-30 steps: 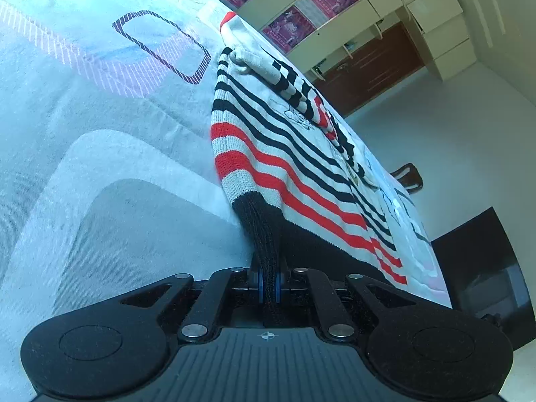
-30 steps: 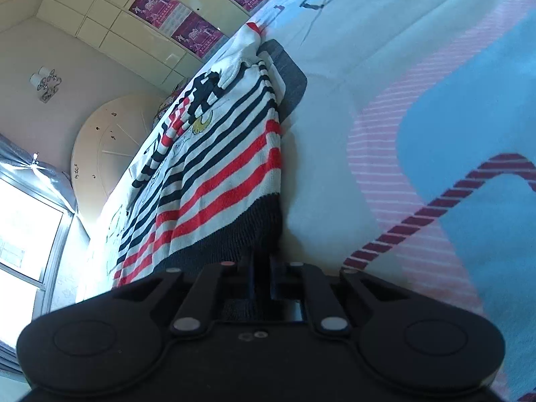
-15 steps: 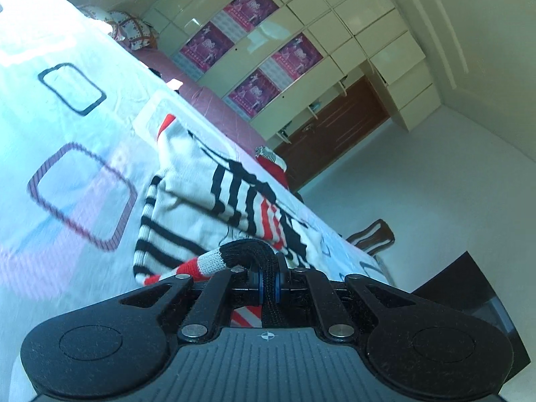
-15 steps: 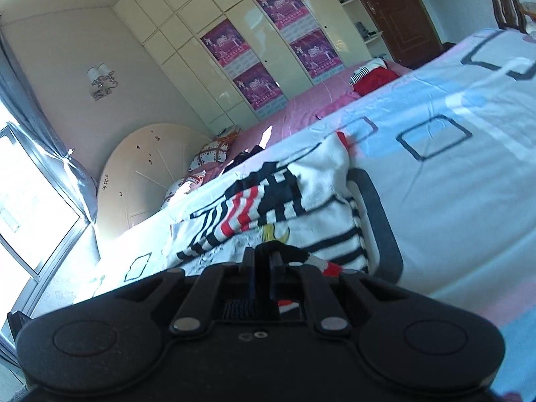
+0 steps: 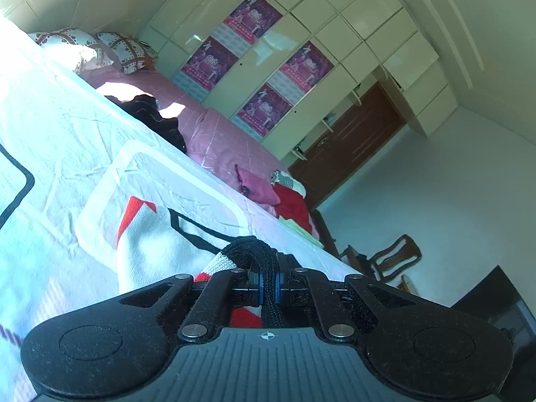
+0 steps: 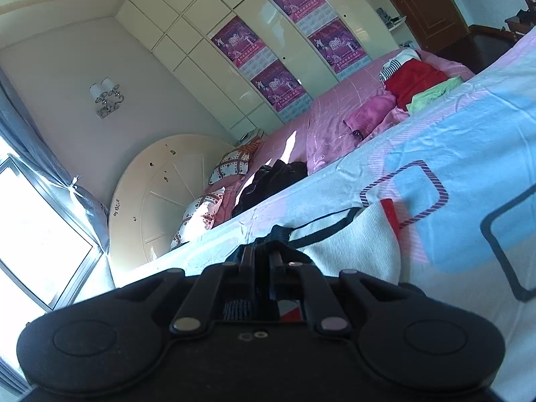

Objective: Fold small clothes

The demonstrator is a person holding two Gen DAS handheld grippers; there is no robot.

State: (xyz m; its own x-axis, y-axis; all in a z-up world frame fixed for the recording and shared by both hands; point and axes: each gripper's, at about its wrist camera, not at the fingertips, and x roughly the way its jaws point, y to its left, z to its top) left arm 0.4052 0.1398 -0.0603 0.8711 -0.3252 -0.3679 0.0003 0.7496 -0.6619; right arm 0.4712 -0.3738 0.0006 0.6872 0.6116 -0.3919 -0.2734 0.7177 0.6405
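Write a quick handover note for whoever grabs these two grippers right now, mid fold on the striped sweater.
Left gripper: shut on the striped sweater's dark ribbed hem.
Right gripper: shut on the same hem, other corner.
Sweater: lies on the light blue bedsheet, hem end carried over toward its far edge, which has a red trim.
Done: hem gripped at both corners and brought over the body.
Left: lay the hem down even with the far edge, release both, smooth, then likely fold again. Other clothes wait on the pink bed.
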